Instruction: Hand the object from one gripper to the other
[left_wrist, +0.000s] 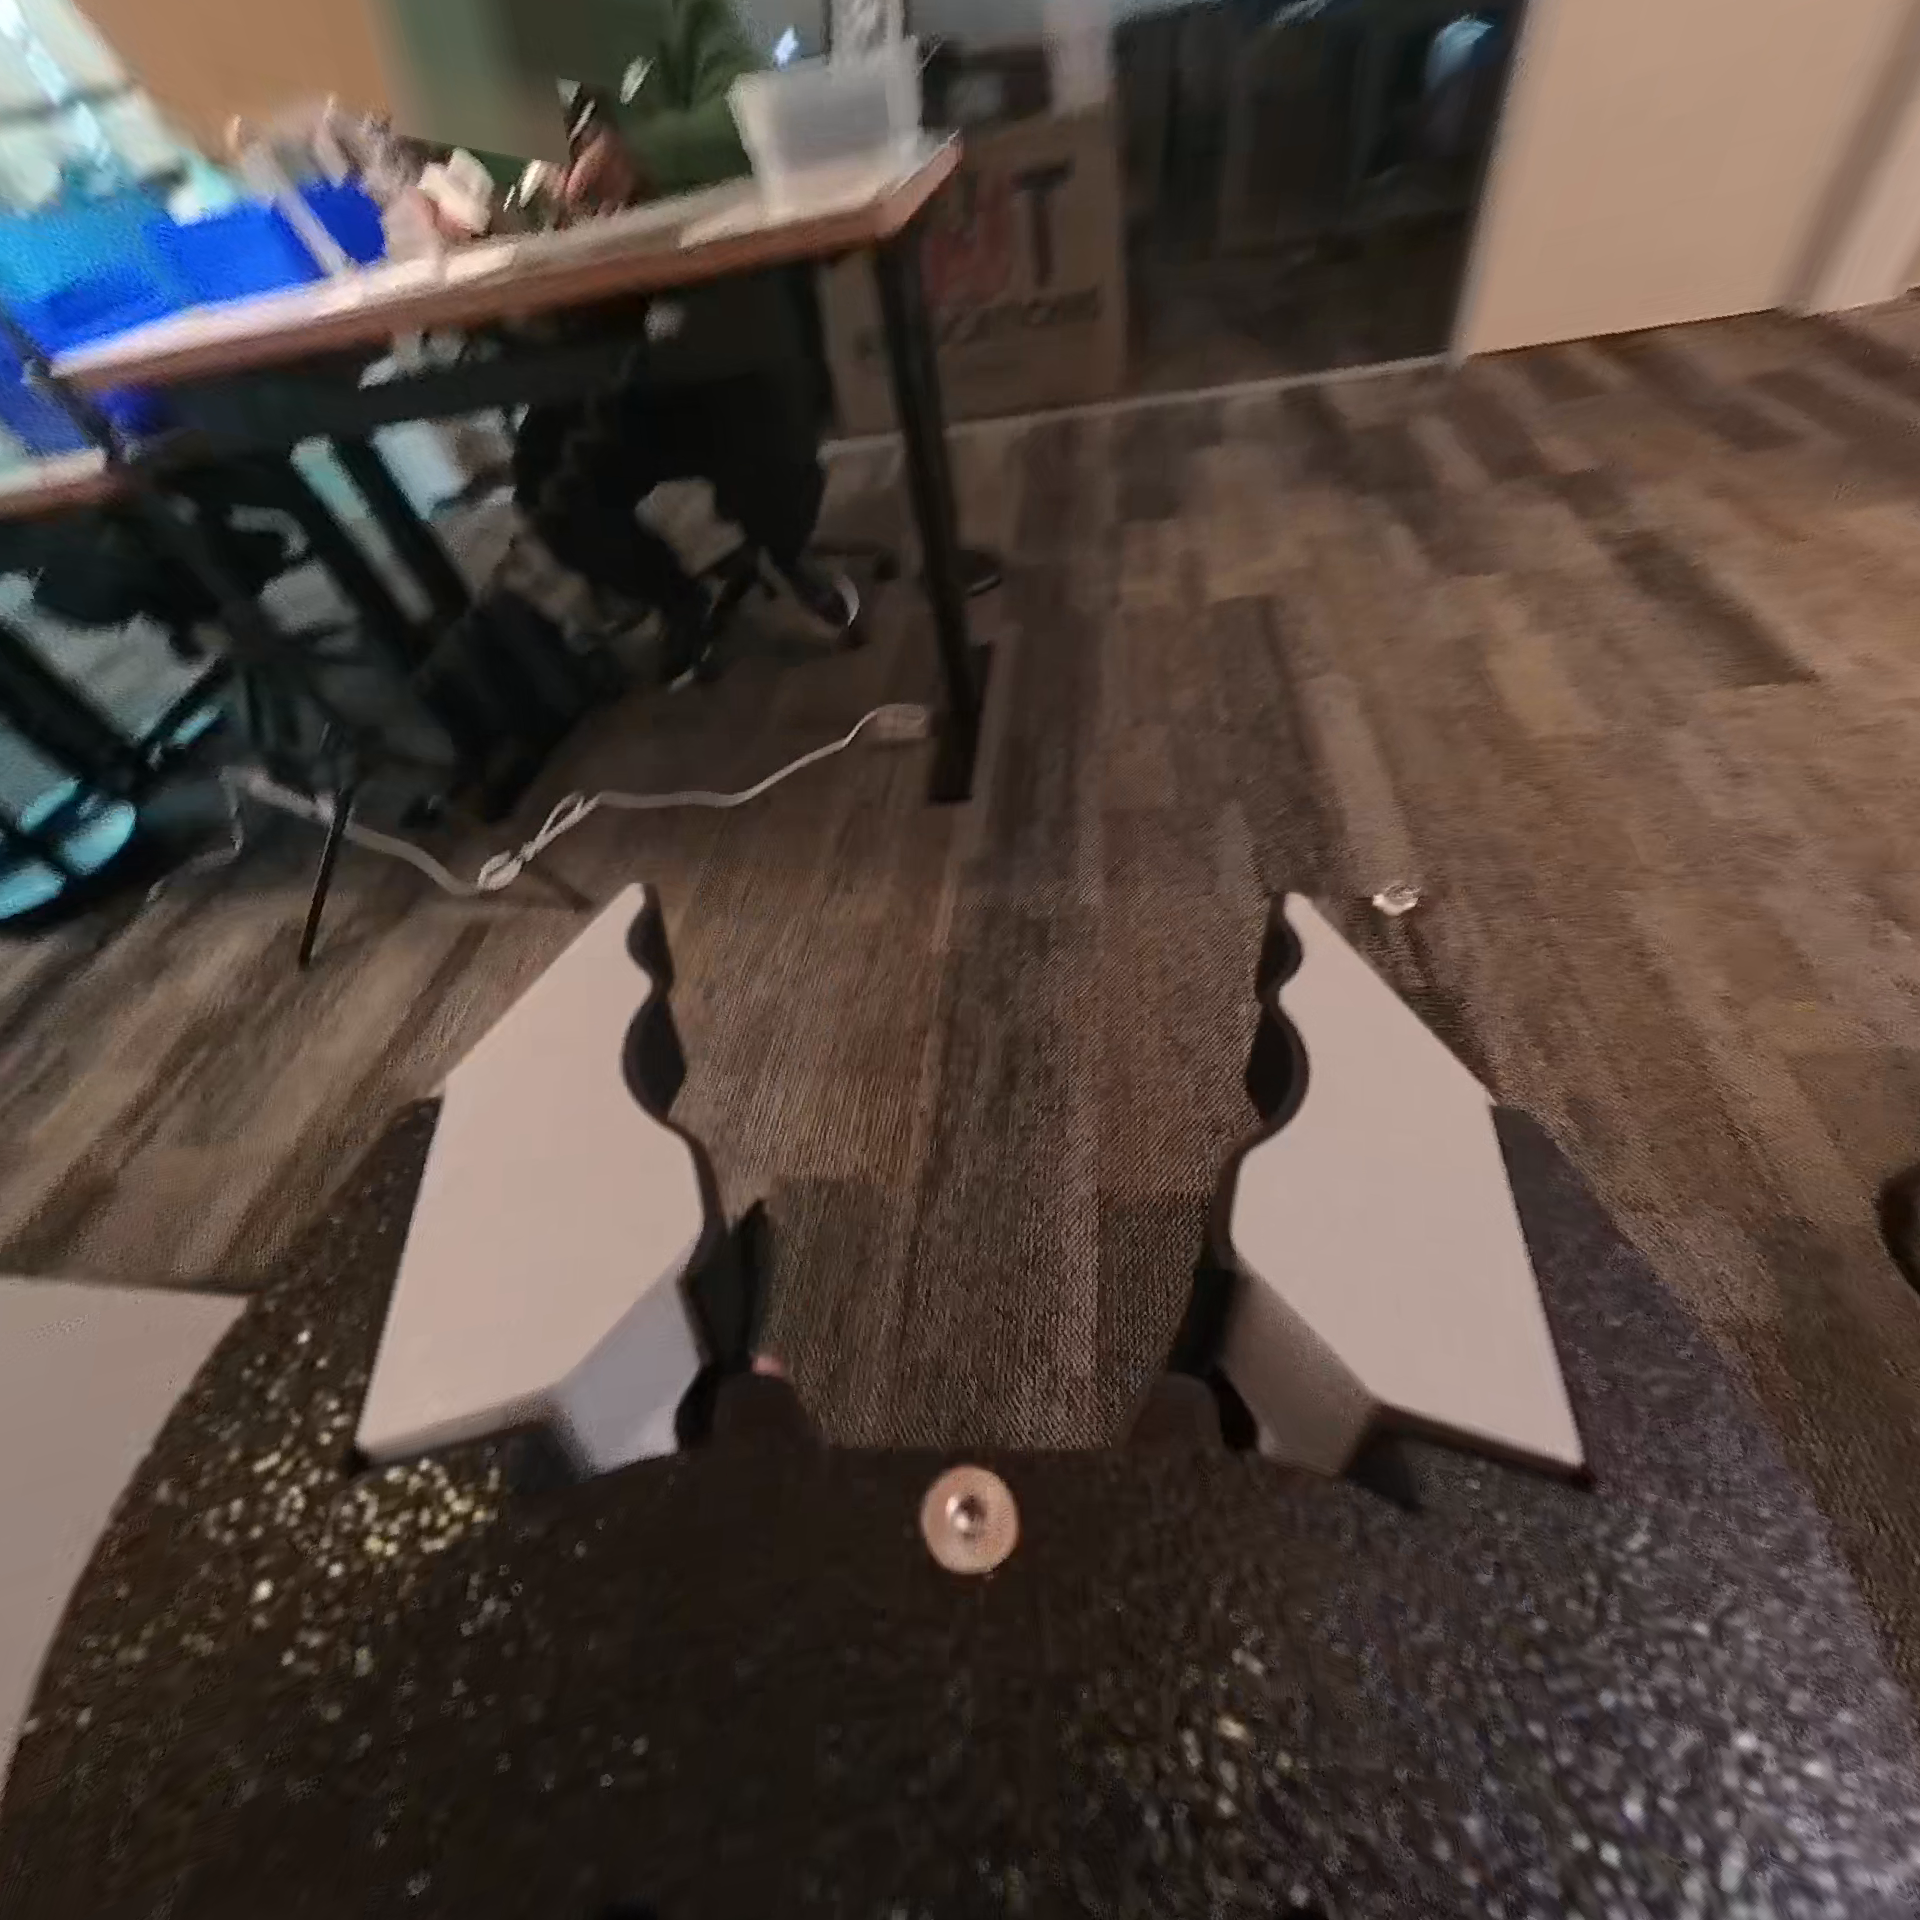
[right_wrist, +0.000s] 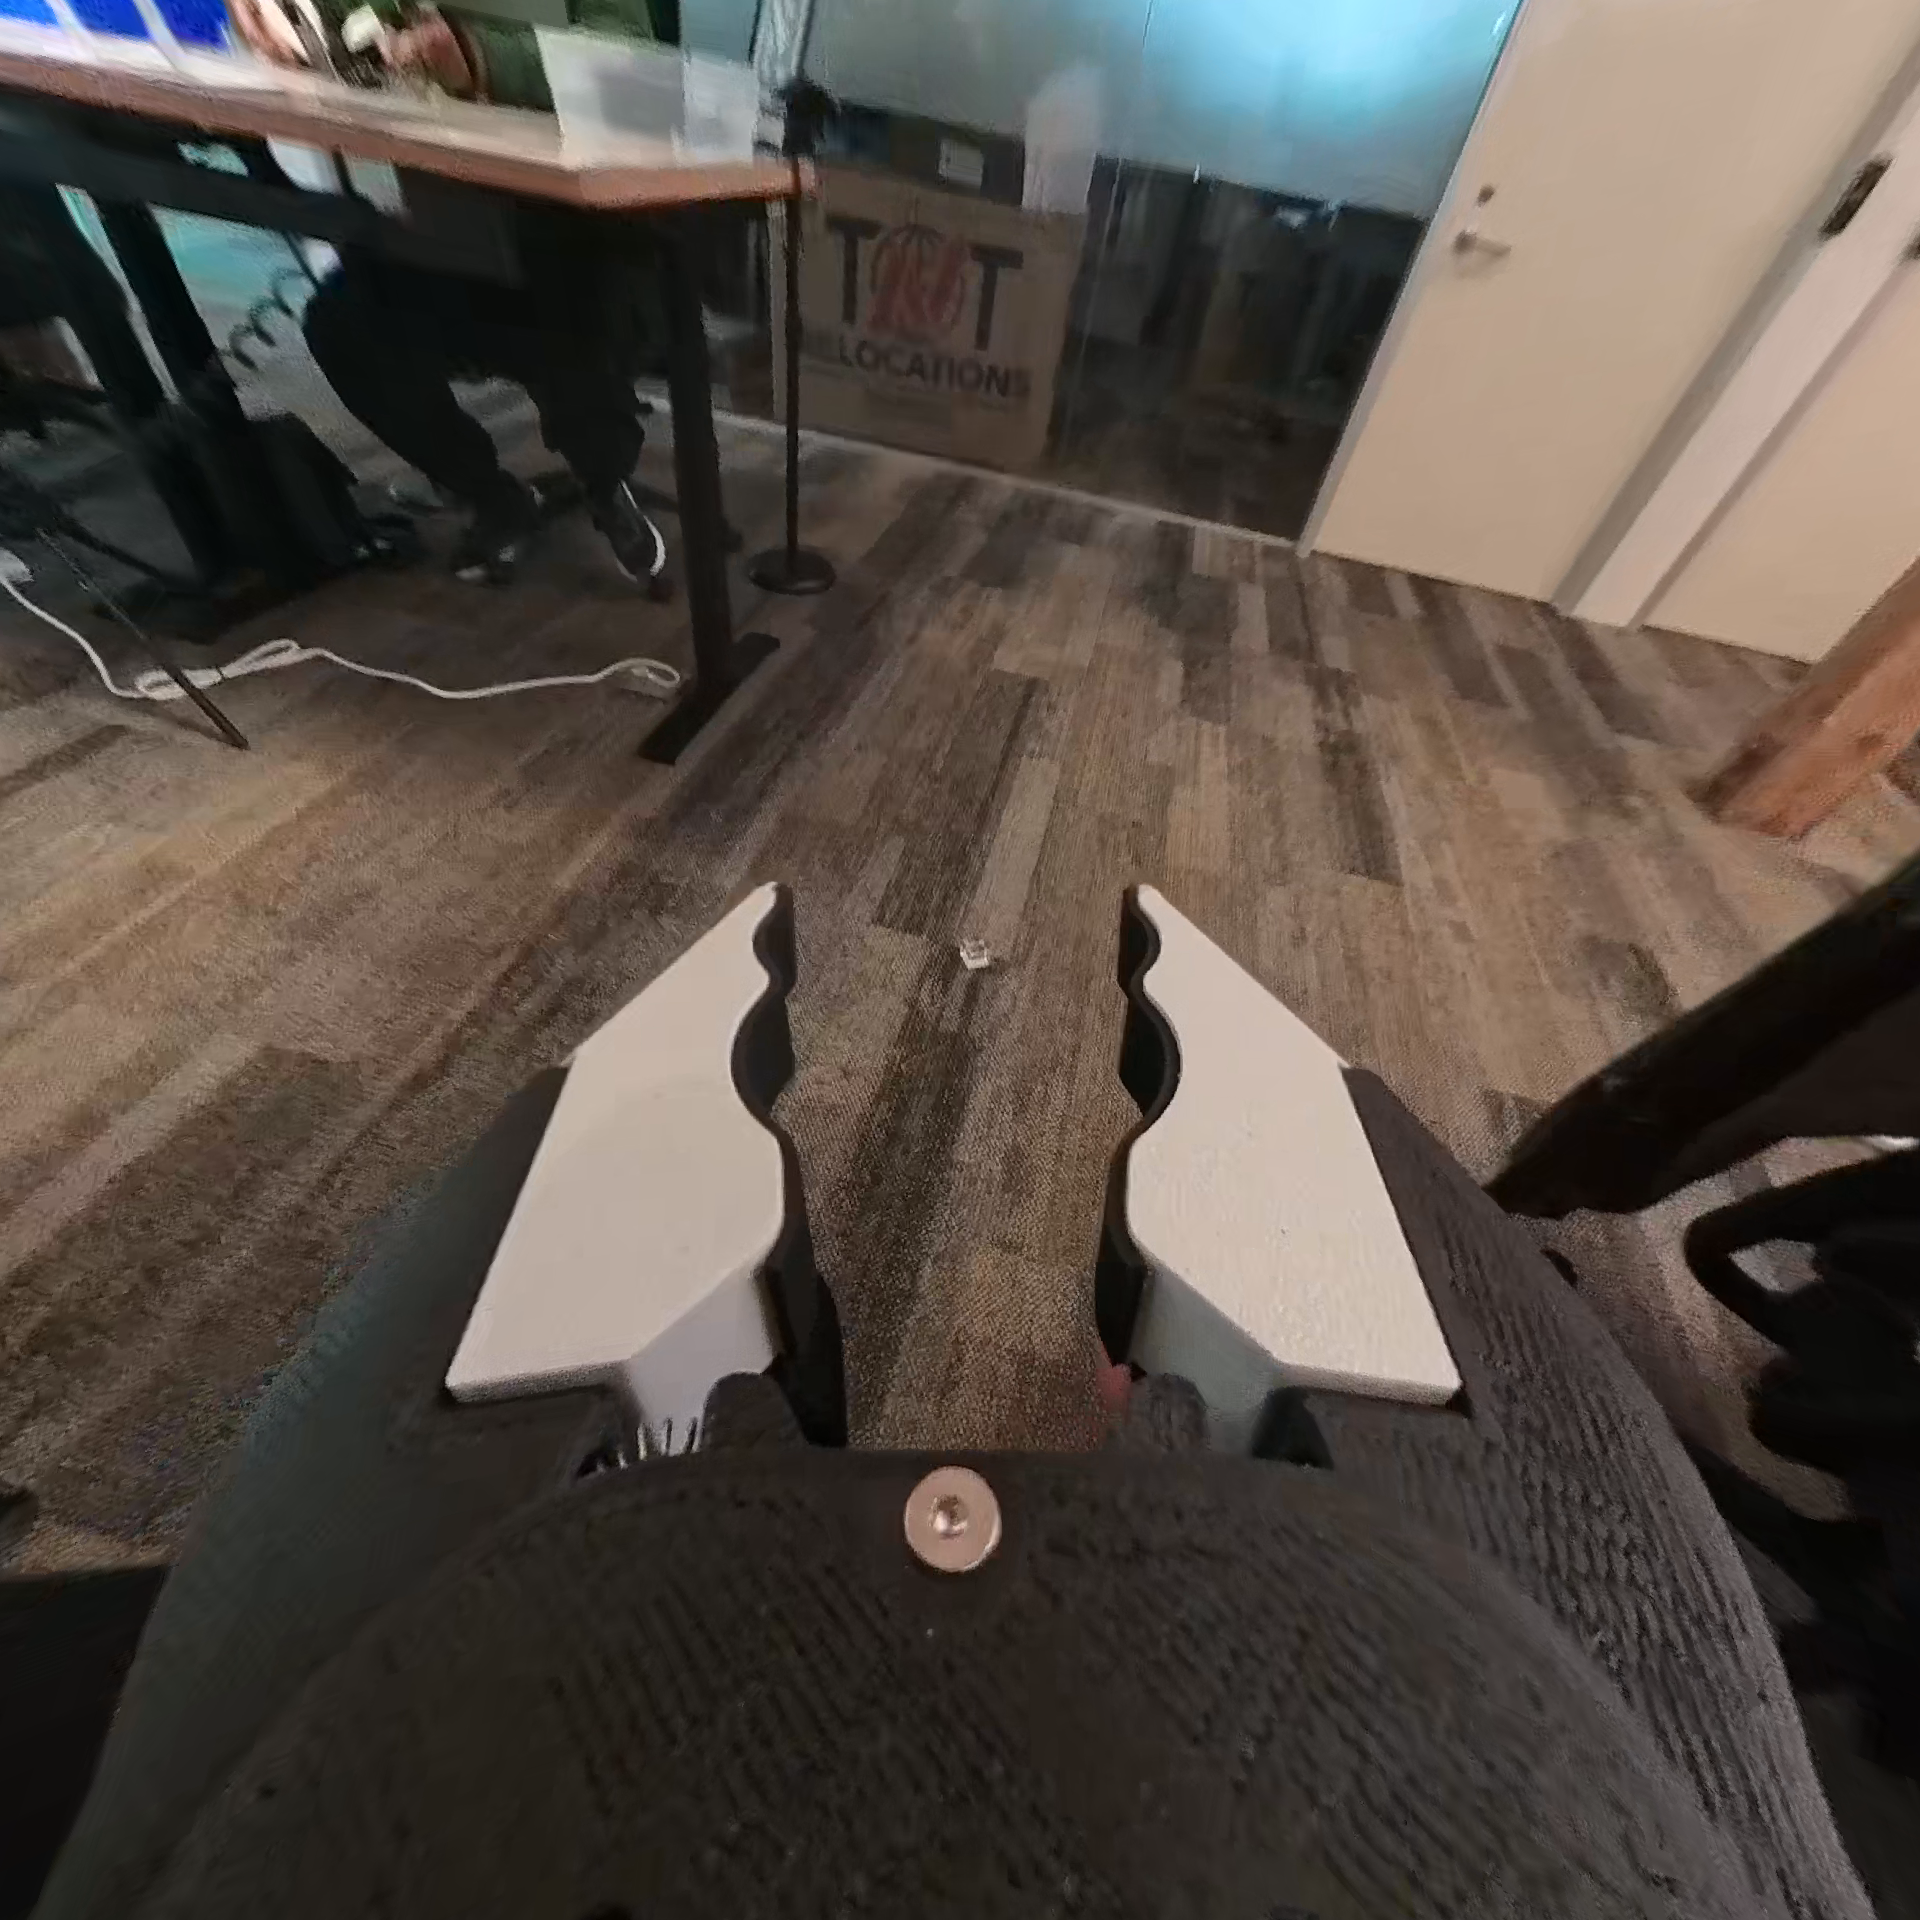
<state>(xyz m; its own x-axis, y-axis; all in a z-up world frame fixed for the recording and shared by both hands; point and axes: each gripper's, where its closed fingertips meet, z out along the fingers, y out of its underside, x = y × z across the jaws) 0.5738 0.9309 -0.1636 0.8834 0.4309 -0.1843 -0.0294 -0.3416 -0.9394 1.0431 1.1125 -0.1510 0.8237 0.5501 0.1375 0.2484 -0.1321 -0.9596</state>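
My left gripper (left_wrist: 961, 914) is open and empty, with white fingers and black wavy pads, held above the striped carpet. My right gripper (right_wrist: 958, 904) is also open and empty above the carpet. No hand-over object shows between either pair of fingers. A tiny clear scrap (right_wrist: 974, 953) lies on the carpet just beyond the right fingertips; it also shows in the left wrist view (left_wrist: 1395, 899), to the right of the left gripper's fingers. Neither gripper shows in the other's view.
A wood-topped desk (left_wrist: 520, 301) with black legs stands at the left, with a seated person's legs (right_wrist: 468, 416) under it. A white cable (right_wrist: 416, 681) lies on the floor. A cardboard box (right_wrist: 925, 322) and a glass wall are behind. A white door (right_wrist: 1538, 260) is at the right. A black chair part (right_wrist: 1714, 1091) is close on the right.
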